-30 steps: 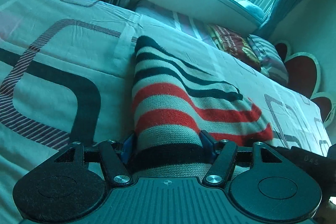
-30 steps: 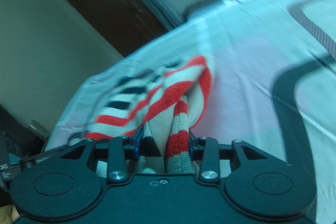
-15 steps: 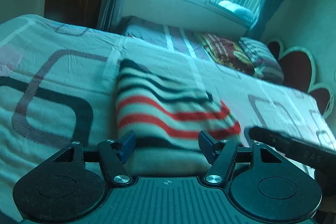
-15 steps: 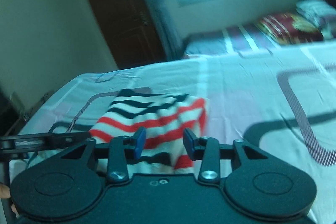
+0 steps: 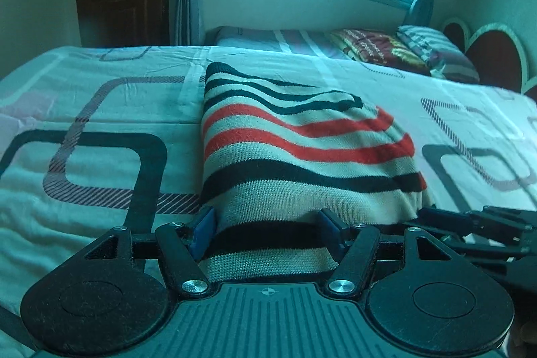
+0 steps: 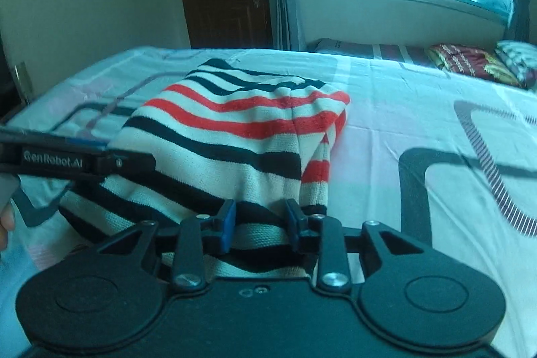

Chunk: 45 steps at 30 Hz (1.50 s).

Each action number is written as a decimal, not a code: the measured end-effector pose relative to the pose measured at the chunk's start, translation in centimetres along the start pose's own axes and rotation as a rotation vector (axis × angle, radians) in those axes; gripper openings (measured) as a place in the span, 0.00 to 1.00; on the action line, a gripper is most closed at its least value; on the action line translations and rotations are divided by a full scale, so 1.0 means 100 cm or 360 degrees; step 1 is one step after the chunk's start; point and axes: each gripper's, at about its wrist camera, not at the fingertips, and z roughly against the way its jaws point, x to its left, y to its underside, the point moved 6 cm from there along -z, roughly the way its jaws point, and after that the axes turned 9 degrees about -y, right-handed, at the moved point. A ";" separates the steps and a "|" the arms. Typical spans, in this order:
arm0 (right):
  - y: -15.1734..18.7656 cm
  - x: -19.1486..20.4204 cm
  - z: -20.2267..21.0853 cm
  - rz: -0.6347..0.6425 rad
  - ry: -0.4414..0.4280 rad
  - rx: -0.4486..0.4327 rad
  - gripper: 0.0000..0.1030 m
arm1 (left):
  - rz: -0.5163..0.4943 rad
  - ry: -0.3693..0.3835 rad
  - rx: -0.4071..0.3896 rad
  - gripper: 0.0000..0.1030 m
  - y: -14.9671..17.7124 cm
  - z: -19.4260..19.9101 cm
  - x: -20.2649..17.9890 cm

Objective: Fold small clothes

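Partly, gripper bodies hide the striped sweater's (image 5: 302,150) near hem.

Bed (image 5: 100,109), patterned sheet; folded striped sweater (image 5: 295,150) on it, pillows (image 5: 433,52) at far end

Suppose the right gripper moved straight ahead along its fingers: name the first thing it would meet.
The right gripper would probably meet the striped knit garment straight away; its near edge already lies between the open fingers.

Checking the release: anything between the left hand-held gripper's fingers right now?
Yes. In the left wrist view, the near edge of the striped sweater lies between the spread fingers of the left hand-held gripper.
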 end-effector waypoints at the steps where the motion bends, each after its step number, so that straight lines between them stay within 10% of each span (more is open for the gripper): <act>1: -0.002 0.001 0.001 -0.0003 0.0007 0.0019 0.29 | -0.0005 -0.0010 0.0002 0.63 -0.001 0.001 -0.001; 20: 0.011 0.021 0.017 -0.0033 0.0090 0.0106 0.29 | -0.0026 -0.0060 0.0053 0.84 0.031 0.029 -0.007; 22: 0.008 0.021 0.027 -0.0136 0.0063 0.0049 0.34 | 0.0009 -0.0010 0.0096 1.00 0.030 0.029 -0.004; 34: 0.012 0.043 0.085 -0.0276 0.0177 -0.0102 0.43 | -0.0039 -0.0094 0.0449 1.00 0.046 0.019 0.008; 45: 0.011 0.078 0.144 -0.0324 0.0088 -0.0092 0.70 | -0.0139 -0.0101 -0.0067 1.00 0.018 0.144 0.027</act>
